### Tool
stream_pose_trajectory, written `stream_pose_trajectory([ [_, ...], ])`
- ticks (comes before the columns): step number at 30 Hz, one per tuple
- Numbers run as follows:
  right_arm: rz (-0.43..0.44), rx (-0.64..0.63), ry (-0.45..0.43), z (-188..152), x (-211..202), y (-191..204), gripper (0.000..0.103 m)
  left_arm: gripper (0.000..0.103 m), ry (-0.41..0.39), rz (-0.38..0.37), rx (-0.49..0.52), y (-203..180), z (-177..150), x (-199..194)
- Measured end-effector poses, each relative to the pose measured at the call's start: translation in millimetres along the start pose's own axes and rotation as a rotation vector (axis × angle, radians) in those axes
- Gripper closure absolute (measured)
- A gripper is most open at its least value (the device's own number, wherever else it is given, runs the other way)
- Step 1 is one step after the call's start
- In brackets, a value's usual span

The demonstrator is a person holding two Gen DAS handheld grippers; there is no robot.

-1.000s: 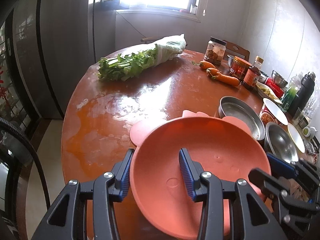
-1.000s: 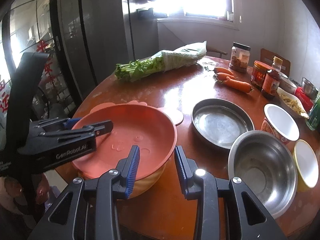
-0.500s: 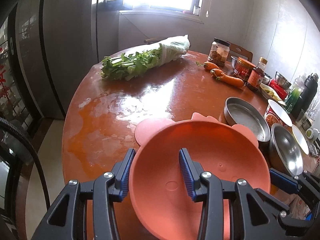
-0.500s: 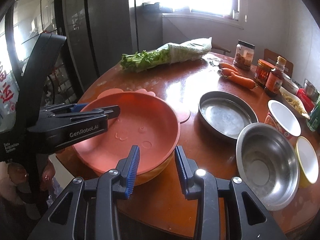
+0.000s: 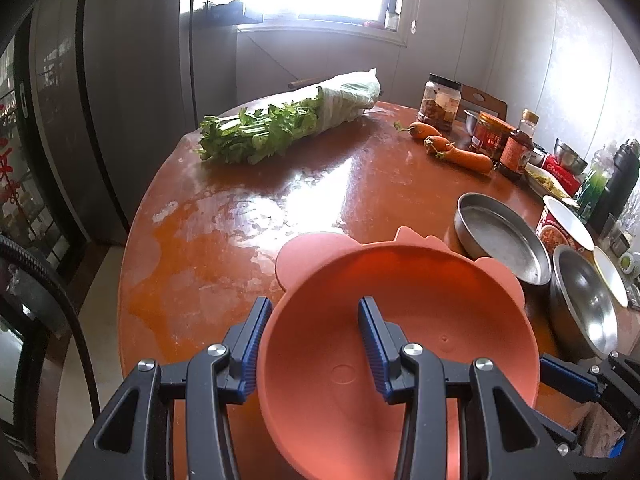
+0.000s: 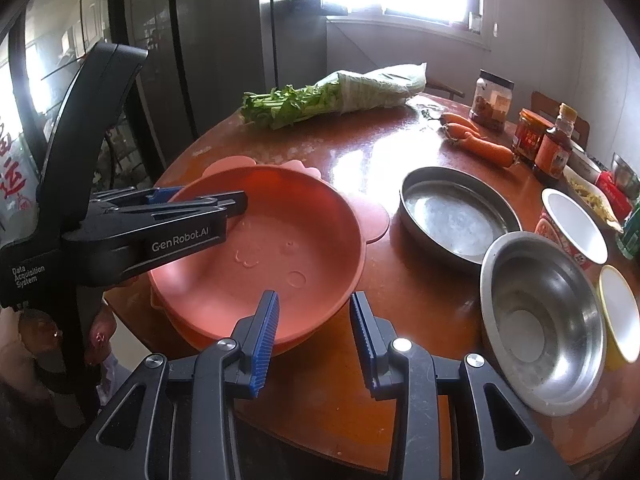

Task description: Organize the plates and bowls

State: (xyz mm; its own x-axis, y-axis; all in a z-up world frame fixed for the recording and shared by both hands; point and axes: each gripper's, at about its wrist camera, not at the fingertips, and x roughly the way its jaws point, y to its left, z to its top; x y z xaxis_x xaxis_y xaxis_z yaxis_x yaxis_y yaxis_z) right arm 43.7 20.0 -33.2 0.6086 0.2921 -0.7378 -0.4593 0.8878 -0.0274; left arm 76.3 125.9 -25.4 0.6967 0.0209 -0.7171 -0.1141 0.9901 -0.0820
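An orange bowl [image 5: 420, 320] [image 6: 280, 240] rests tilted in an orange eared plate [image 5: 312, 252] [image 6: 376, 220] at the near edge of the round table [image 6: 360, 152]. My left gripper [image 5: 312, 308] [image 6: 236, 204] is shut on the bowl's left rim, one finger inside and one outside. At the bowl's near rim, my right gripper [image 6: 314, 304] [image 5: 560, 372] is shut, with nothing pressed between its pads. To the right lie a steel pan [image 6: 456, 216], a steel bowl [image 6: 540, 320] and a yellow-rimmed white bowl [image 6: 620, 312].
A noodle cup [image 6: 572, 216] stands behind the steel bowl. Carrots [image 6: 480, 140], jars [image 6: 492, 100], a sauce bottle [image 6: 556, 144] and bagged greens [image 6: 332, 96] lie farther back. A dark cabinet [image 6: 180, 60] stands to the left. A person's hand [image 6: 36, 332] holds the left gripper.
The left gripper keeps its hold on the orange bowl. The right gripper has drawn back slightly toward the table's near edge. Nothing else has shifted.
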Motion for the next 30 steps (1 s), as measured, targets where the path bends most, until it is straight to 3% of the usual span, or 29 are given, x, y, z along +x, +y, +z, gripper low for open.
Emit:
stream_pose_trajectory([
  [8, -0.022, -0.032, 0.001, 0, 3, 5, 0.062, 0.058, -0.003, 0.003, 0.007, 0, 1, 1],
  [30, 0.015, -0.077, 0.001, -3, -8, 16, 0.058, 0.053, 0.006, 0.010, -0.002, 4, 2, 4],
])
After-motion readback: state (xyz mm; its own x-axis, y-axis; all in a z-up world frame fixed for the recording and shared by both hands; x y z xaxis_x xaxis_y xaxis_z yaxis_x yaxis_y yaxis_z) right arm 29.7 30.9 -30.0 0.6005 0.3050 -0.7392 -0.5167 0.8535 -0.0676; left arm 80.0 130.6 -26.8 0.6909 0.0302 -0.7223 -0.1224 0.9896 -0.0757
